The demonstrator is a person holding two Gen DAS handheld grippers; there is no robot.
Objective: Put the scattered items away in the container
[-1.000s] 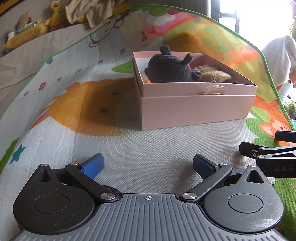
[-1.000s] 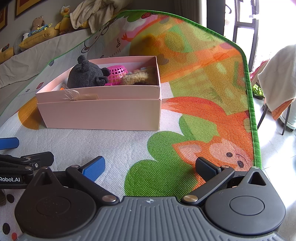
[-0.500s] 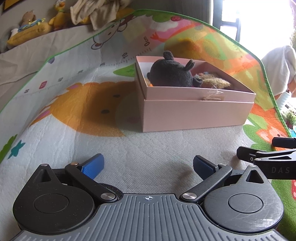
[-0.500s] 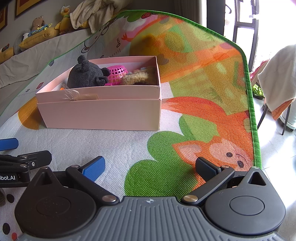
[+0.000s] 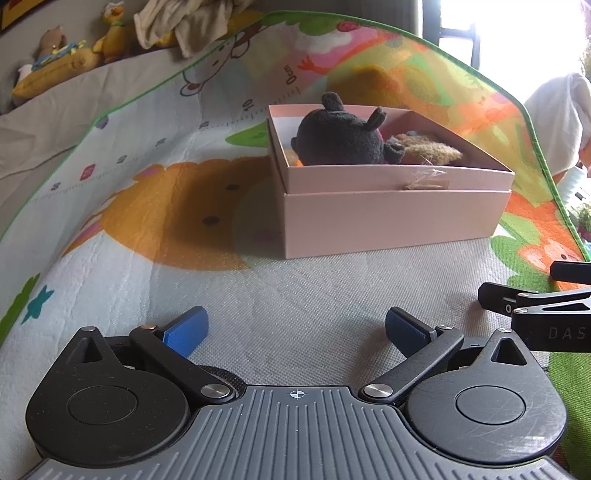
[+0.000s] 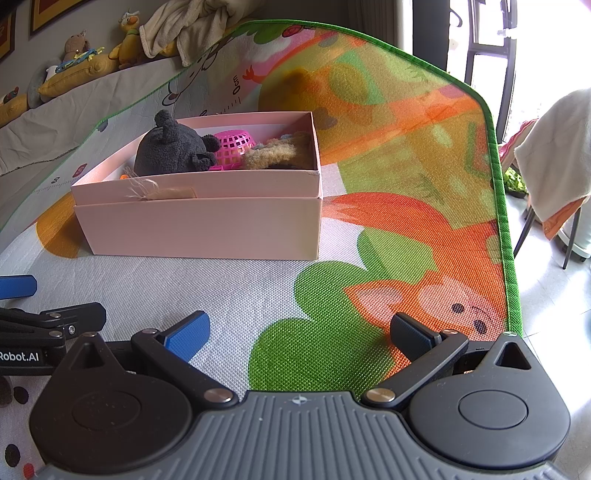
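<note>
the left gripper (image 5: 294,328) hung low over the play mat (image 5: 155,206) with its 2 blue-padded jaws spread wide and nothing between them. the right gripper (image 6: 298,333) sat just beside it, its jaws likewise spread wide and bare. ahead of both stood the pink box (image 6: 207,229), resting on the mat and well apart from either gripper. inside it lay a dark grey plush toy (image 6: 168,153) against the near wall, a pink plastic basket (image 6: 234,147) beside it, and a tan fuzzy toy (image 6: 273,155) toward the box's right end. a frayed paper tag (image 6: 162,193) stuck to the box's front wall. along the back, stuffed animals (image 6: 79,46) and a crumpled cloth (image 6: 184,26) sat on a sofa (image 6: 55,122).
</note>
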